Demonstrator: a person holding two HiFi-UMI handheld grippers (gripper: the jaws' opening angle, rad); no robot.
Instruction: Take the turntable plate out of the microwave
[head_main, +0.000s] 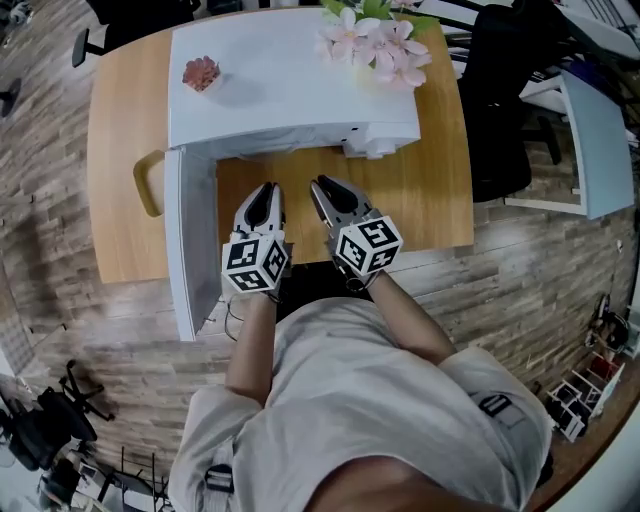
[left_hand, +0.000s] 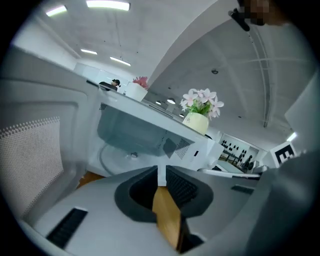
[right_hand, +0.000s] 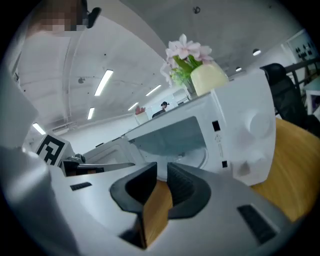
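Observation:
A white microwave (head_main: 290, 90) stands on a wooden table (head_main: 440, 200), its door (head_main: 190, 240) swung open to the left. The glass turntable plate (left_hand: 120, 156) lies flat on the cavity floor; in the right gripper view the plate (right_hand: 195, 159) shows only as a pale rim. From the head view it is hidden under the microwave's top. My left gripper (head_main: 265, 190) and right gripper (head_main: 322, 185) hover side by side just in front of the opening, pointing into it. Both the left gripper (left_hand: 161, 172) and the right gripper (right_hand: 161, 170) stand narrowly open, only the table showing between their pads.
A vase of pink flowers (head_main: 375, 40) and a small red plant (head_main: 201, 72) sit on top of the microwave. The open door with its tan handle (head_main: 148, 183) walls off my left side. A black chair (head_main: 510, 100) stands right of the table.

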